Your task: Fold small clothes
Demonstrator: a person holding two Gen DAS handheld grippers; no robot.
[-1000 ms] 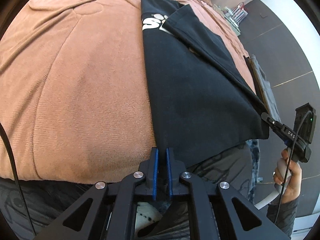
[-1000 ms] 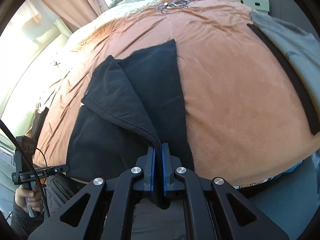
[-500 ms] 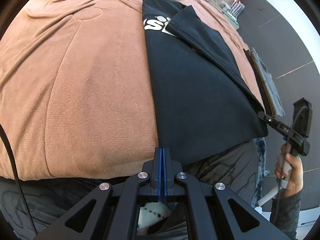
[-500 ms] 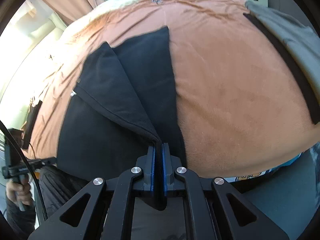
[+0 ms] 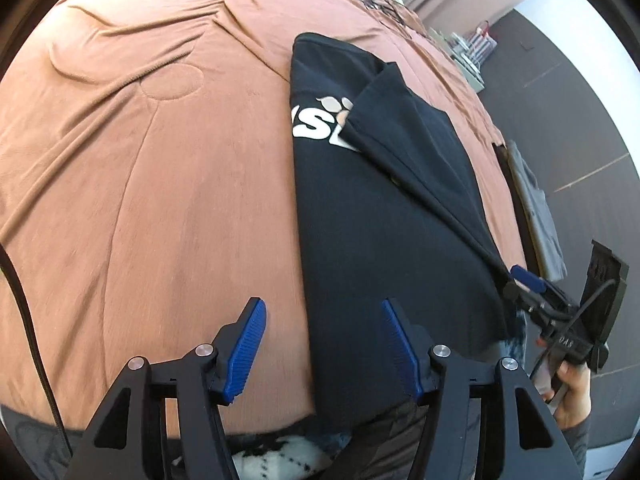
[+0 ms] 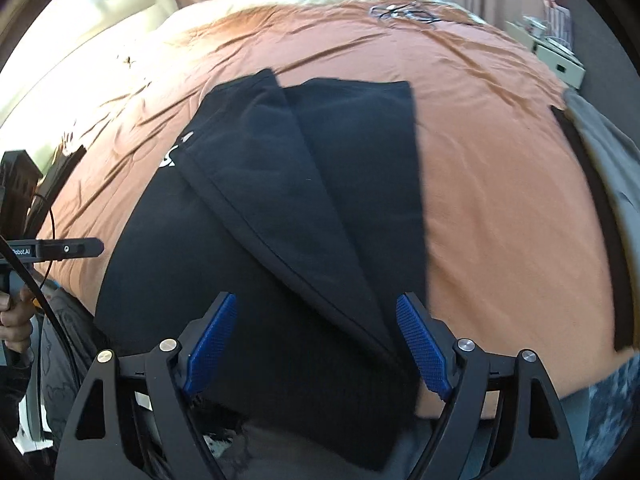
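A black T-shirt (image 5: pixel 384 216) with a white print lies on the brown bedspread (image 5: pixel 160 184), its right side folded over the body in a long diagonal flap. My left gripper (image 5: pixel 324 344) is open and empty over the shirt's near left corner. The shirt (image 6: pixel 280 220) also fills the middle of the right wrist view. My right gripper (image 6: pixel 316 344) is open and empty above the near end of the flap; it also shows in the left wrist view (image 5: pixel 532 284) at the shirt's right corner.
A grey garment (image 6: pixel 608 152) with a dark band lies at the right edge of the bed. Cables (image 6: pixel 404 12) rest on the far side of the bedspread. A white cabinet (image 6: pixel 560 60) stands beyond. The bed's near edge runs just below both grippers.
Both grippers were shut on the shirt's near corners; now both are open and have let go. The shirt lies flat on the bed.
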